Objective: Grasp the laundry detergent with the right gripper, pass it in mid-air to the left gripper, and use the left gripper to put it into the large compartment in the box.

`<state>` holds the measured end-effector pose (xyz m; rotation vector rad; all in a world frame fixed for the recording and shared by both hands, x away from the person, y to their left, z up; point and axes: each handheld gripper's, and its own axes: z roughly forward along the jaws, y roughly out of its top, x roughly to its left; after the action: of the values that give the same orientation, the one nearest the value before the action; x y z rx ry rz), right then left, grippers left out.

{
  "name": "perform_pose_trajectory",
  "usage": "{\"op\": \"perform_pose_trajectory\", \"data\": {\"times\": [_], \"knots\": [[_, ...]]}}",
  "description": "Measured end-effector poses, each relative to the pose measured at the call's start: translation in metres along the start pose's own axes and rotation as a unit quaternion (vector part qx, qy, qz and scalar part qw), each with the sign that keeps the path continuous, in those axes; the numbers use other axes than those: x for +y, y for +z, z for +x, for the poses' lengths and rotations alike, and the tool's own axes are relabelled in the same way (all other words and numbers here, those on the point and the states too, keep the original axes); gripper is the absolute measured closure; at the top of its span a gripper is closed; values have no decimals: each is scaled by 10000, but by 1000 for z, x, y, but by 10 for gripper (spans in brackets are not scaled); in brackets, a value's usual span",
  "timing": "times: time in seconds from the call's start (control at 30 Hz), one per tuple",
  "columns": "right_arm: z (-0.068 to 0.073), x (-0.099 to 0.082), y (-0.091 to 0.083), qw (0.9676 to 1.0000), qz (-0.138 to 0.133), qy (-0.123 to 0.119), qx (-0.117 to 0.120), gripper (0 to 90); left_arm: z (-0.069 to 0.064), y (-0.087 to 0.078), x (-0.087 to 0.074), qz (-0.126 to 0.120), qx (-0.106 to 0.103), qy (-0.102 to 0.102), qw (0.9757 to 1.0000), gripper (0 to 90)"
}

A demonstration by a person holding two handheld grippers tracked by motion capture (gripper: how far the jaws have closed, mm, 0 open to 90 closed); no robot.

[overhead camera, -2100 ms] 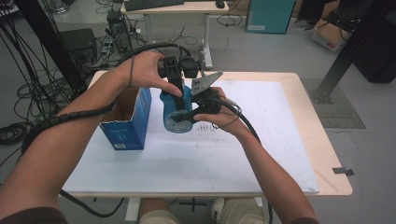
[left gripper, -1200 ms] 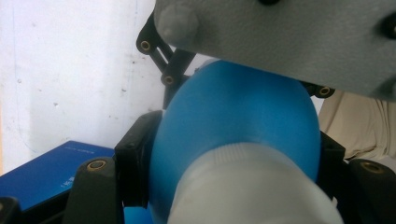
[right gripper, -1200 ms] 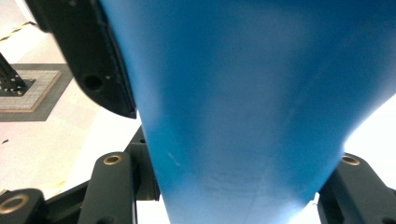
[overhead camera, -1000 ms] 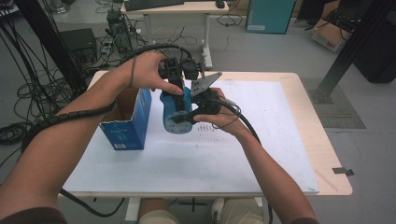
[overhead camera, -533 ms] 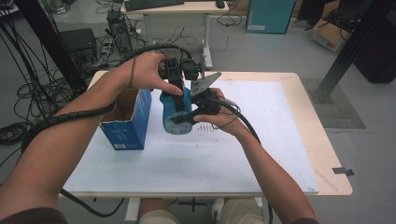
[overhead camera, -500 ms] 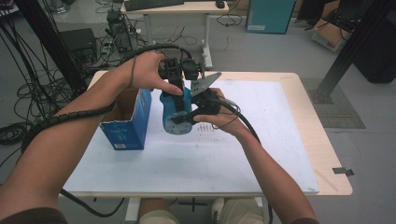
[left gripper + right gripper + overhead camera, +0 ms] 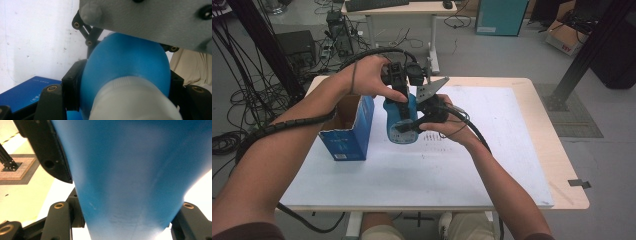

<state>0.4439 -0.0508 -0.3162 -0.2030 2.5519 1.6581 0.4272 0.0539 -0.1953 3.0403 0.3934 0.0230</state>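
High view: blue bottle (image 7: 400, 120) held upright above the surface (image 7: 492, 165), right of the box (image 7: 347, 132). Left tool (image 7: 403, 95) clamps its top from above, right tool (image 7: 418, 120) its side.
Left gripper view: jaws pinch the neck.
Right gripper view: jaws squeeze the body.

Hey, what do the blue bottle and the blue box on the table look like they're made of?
The blue bottle looks like matte plastic: a smooth, evenly coloured curve with soft highlights and a white cap. The blue box looks like printed cardboard: thin flat walls, an open top and a brown, unprinted inside.
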Motion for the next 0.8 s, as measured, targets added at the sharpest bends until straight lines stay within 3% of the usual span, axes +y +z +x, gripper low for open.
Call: {"op": "perform_pose_trajectory", "data": {"times": [0.4, 0.43, 0.47, 0.8], "knots": [[-1, -1, -1, 10000, 5, 24, -46, 419, 1, 0, 1, 18, 28, 53, 10000, 356], [8, -1, -5, 9972, 314, 685, 12, 419, 1, 0, 1, 29, 9, 58, 10000, 356], [8, -1, -5, 9968, 316, 729, 7, 419, 1, 0, 1, 8, 7, 17, 10000, 356], [8, 0, -4, 9972, 296, 688, 19, 417, 0, 0, 0, 20, -15, -9, 10000, 357]]}}
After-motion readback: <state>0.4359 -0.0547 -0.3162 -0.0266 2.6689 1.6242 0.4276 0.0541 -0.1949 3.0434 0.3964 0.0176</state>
